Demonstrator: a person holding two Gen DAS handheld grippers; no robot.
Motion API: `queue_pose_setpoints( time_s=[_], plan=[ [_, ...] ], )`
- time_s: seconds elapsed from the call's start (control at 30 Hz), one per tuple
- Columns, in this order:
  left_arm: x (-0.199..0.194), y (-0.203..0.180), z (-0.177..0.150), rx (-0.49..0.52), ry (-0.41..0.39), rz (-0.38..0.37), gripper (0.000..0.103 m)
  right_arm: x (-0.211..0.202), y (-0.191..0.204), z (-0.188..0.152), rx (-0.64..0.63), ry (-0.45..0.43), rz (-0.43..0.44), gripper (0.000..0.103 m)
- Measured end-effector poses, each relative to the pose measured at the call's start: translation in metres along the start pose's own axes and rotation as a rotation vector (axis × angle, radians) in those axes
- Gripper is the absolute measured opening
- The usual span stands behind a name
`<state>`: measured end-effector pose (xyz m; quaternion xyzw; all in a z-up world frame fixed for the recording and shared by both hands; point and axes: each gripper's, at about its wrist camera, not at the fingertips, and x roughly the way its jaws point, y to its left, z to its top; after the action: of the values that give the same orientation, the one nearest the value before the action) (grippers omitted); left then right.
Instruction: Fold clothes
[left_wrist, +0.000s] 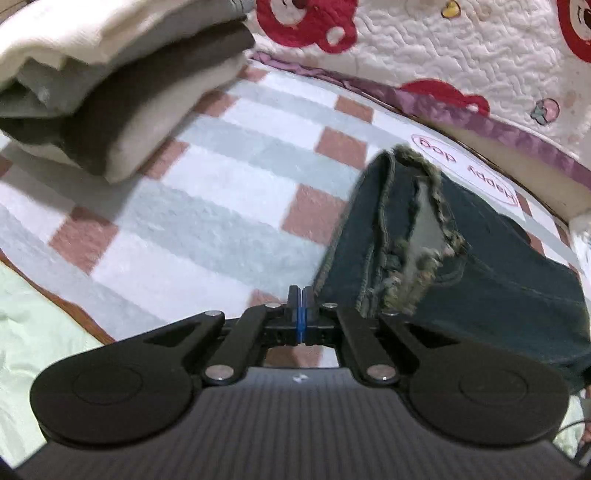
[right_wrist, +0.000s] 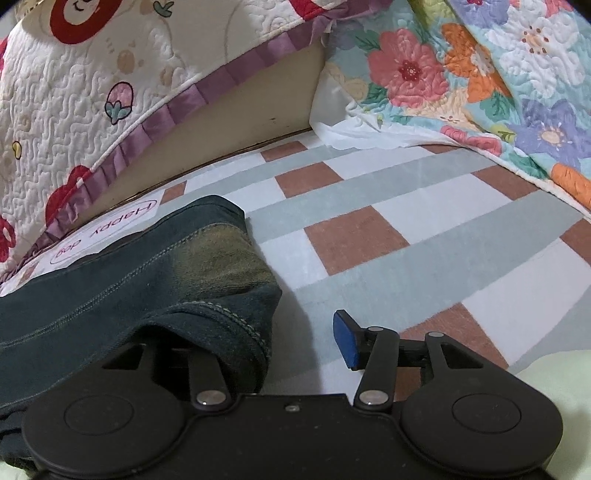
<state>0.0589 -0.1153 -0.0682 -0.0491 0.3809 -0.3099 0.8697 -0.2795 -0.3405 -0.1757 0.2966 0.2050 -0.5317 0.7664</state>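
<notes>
The left tool is hovering clenched and empty over the checked blanket; the right tool is gaping wide, jeans draping over one finger.

Soft, even indoor light, no glare, faint shadow on the checked blanket beside the jeans, motion blur over the folded stack above the blanket, fisheye bending at edges, dark corners.
</notes>
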Motion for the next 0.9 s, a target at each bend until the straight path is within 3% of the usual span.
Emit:
queue_pose_setpoints(
  time_s=[0.13,0.2,0.27,0.33,0.37,0.4,0.63,0.8,0.9],
  plan=[
    [0.004,0.005,-0.002,-0.017,-0.005,0.013,0.007,0.001,0.002,-0.002,-0.015,-0.010,-0.008,0.056],
    [0.018,-0.012,-0.013,0.021,0.031,-0.015,0.016,0.001,0.005,-0.002,-0.033,-0.011,-0.015,0.058],
    [0.031,-0.029,-0.024,0.059,0.068,-0.044,0.031,0.002,0.007,-0.001,-0.047,-0.008,-0.017,0.058],
    [0.045,-0.046,-0.034,0.097,0.105,-0.072,0.032,0.002,0.006,0.004,-0.053,0.008,0.014,0.050],
    [0.052,-0.055,-0.040,0.116,0.123,-0.086,0.032,0.001,0.005,0.007,-0.048,0.016,0.053,0.022],
    [0.059,-0.063,-0.045,0.135,0.141,-0.100,0.032,-0.002,0.005,0.011,-0.041,0.014,0.088,0.013],
    [0.104,-0.121,-0.082,0.263,0.266,-0.195,0.032,-0.047,0.041,0.068,0.006,-0.133,0.337,0.012],
    [0.101,-0.119,-0.082,0.253,0.286,-0.195,0.032,-0.064,0.113,0.098,-0.074,-0.187,0.513,0.012],
    [0.101,-0.111,-0.079,0.186,0.290,-0.213,0.032,-0.067,0.161,0.110,-0.139,-0.184,0.611,0.011]
  ],
)
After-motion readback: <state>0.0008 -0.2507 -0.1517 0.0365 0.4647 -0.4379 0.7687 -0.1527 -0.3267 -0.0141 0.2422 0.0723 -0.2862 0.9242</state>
